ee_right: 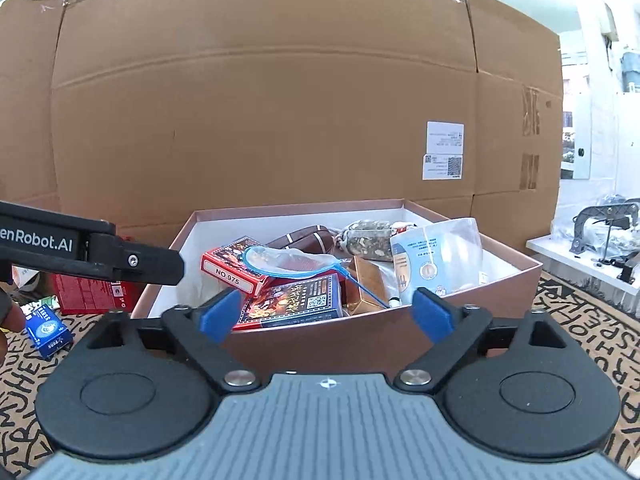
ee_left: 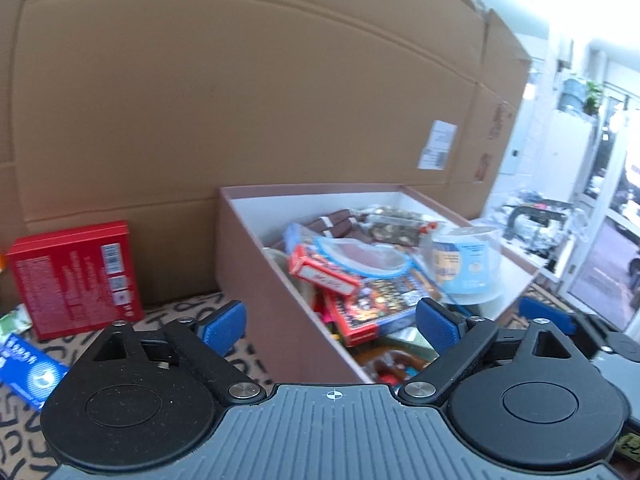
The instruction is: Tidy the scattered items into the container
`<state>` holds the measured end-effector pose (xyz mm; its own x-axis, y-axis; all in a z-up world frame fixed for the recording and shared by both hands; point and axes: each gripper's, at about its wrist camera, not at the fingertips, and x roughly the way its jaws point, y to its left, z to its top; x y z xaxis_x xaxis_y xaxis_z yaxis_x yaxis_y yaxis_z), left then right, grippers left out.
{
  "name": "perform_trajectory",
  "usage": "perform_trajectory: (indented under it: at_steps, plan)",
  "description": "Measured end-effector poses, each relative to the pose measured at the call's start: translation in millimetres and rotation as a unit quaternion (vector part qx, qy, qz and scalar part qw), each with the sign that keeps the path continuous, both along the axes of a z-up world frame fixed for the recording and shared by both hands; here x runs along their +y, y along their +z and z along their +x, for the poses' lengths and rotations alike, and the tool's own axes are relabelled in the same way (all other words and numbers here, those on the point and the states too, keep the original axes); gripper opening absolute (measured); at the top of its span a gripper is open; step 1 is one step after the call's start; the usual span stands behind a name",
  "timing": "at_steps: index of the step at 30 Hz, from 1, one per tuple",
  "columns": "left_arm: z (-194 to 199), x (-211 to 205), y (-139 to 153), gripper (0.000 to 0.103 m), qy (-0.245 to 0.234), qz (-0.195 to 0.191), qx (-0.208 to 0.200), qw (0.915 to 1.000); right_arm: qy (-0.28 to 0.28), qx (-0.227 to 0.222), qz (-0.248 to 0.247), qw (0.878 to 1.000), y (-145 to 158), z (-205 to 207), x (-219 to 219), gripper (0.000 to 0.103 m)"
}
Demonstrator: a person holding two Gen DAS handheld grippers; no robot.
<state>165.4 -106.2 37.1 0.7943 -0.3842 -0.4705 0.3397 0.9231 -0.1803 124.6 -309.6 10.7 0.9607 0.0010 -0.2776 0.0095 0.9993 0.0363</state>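
Patterned rug underfoot: both the left gripper (ee_left: 330, 322) and right gripper (ee_right: 326, 314) hang released, holding nothing, before the pink container (ee_right: 384, 340) heaped with items; a red box (ee_left: 76, 280) stands left against cardboard (ee_left: 260, 92).

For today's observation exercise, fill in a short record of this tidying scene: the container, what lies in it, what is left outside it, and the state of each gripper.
container: open pink box on a patterned mat
inside: card packs, blue net, clear tub, gold box
left outside: red box, blue packet, both left of the container
left gripper: open, empty
right gripper: open, empty
backdrop: cardboard wall
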Motion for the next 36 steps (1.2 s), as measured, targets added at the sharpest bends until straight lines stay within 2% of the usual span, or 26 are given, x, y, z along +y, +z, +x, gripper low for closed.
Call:
perform_trajectory:
  at_steps: [4, 13, 29, 36]
  plan:
    - [-2.1, 10.6, -1.5, 0.103, 0.028, 0.006, 0.010, 0.9996, -0.004, 0.002, -0.014, 1.000, 3.6, -3.7, 7.0, 0.102]
    - [-11.7, 27.8, -5.1, 0.103, 0.065, 0.033, 0.023, 0.9971, -0.010, 0.001, -0.047, 0.999, 8.3, -14.0, 23.5, 0.102]
    - [-48.5, 54.8, -3.9, 0.103, 0.080, 0.032, 0.019, 0.9961, -0.001, -0.015, -0.092, 0.996, 20.1, -46.1, 52.1, 0.102]
    - [-76.2, 44.1, 6.2, 0.103, 0.079, 0.041, 0.017, 0.9959, -0.017, -0.007, -0.092, 0.996, 26.1, -71.9, 49.7, 0.102]
